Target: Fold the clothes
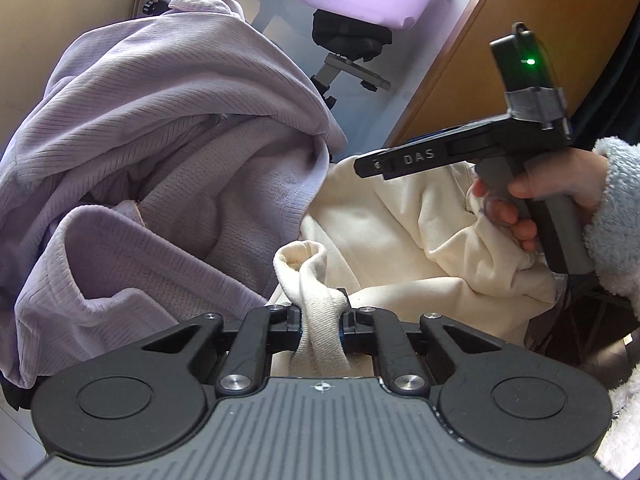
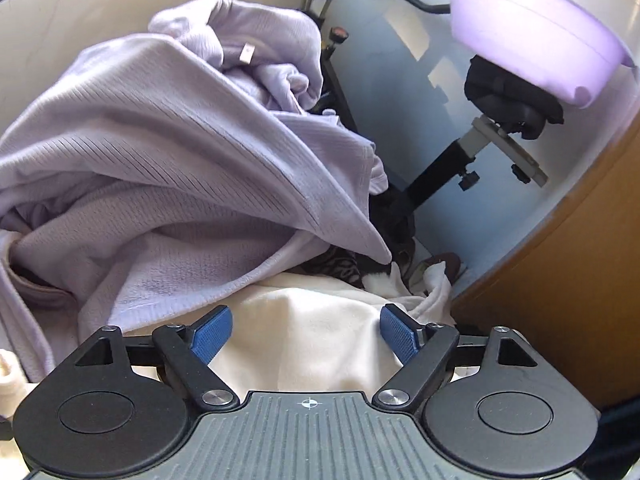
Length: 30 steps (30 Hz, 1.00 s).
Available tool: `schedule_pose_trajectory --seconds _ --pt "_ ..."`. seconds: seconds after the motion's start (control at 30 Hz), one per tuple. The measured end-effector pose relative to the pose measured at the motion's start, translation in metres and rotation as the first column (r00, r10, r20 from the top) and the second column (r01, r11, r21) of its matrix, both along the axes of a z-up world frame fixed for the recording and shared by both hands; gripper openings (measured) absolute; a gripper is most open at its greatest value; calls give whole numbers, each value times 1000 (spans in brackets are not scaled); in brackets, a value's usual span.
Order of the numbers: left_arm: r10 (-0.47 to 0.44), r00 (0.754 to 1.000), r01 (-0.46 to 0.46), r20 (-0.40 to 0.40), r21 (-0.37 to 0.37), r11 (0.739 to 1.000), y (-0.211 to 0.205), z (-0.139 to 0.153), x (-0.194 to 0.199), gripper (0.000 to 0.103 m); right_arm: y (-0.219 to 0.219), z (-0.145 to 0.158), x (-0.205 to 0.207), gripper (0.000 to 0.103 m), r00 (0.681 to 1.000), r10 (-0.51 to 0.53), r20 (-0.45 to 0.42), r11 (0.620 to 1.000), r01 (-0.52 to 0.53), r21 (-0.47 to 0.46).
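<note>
Two garments fill both views: a lilac ribbed top (image 1: pixel 168 120), heaped across the left and centre of frame, and a cream sweatshirt (image 1: pixel 400 232) at lower centre-right, partly under the lilac one. Both look soft, light and floppy, w/ no stiffness; a pinch at a thick edge (cuff, hem, neck rib) should hold better than flat cloth, which would likely slide or bunch.

Left gripper (image 1: pixel 320 320), bottom centre of left-wrist view: jaws drawn narrow, clamped on a ribbed cream cuff (image 1: pixel 308 276) that stands up in a loop above the fingers.

Right gripper (image 2: pixel 306 336), bottom centre of right-wrist view: jaws wide apart, blue pads (image 2: pixel 212 334) bare, nothing held; cream fabric lies just below and between them, contact unclear. The person's hand (image 1: pixel 532 200), mid-right, grips its handle.

Background, upper frame: lilac basin (image 2: pixel 532 40), exercise bike (image 2: pixel 460 160).
</note>
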State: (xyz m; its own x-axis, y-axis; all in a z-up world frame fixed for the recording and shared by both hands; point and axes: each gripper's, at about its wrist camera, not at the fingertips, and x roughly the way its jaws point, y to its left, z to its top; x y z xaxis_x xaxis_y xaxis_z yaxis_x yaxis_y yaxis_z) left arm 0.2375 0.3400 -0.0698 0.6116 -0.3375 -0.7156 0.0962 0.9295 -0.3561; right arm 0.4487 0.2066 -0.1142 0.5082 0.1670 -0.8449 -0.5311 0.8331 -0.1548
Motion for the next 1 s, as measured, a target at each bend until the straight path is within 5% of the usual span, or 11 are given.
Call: schedule_pose_trajectory --seconds 0.03,0.07,0.13,0.23,0.3,0.47,0.67,0.83,1.0 --pt "6 1000 -6 2 -1 1000 1 0 -2 13 5 -7 3 61 1000 4 -20 1000 -4 -21" --pt "11 1000 -11 4 -3 1000 1 0 -4 13 9 -12 3 29 999 8 -48 999 -9 -34" --pt "18 1000 -17 11 -5 1000 2 1 -8 13 11 -17 -3 10 998 10 -58 999 -13 -47" --pt "6 999 -6 39 -6 1000 -2 8 -12 13 -3 -6 -18 7 1000 -3 -14 1000 4 23" --pt "-8 998 9 58 -9 1000 -5 14 -14 13 -27 16 -28 6 997 -72 -3 982 71 177" --pt "-99 986 104 130 -31 994 -24 33 -14 12 -93 66 -66 4 975 -224 -1 845 195 498" --pt "-148 976 146 161 20 989 -47 48 -8 14 -141 97 -104 0 948 -319 22 744 235 625" --pt "-64 996 61 67 42 997 -34 28 8 15 -154 89 -110 0 945 -324 37 770 241 591" --pt "-18 1000 17 17 57 998 -18 13 17 20 -144 82 -111 0 959 -282 37 834 226 503"
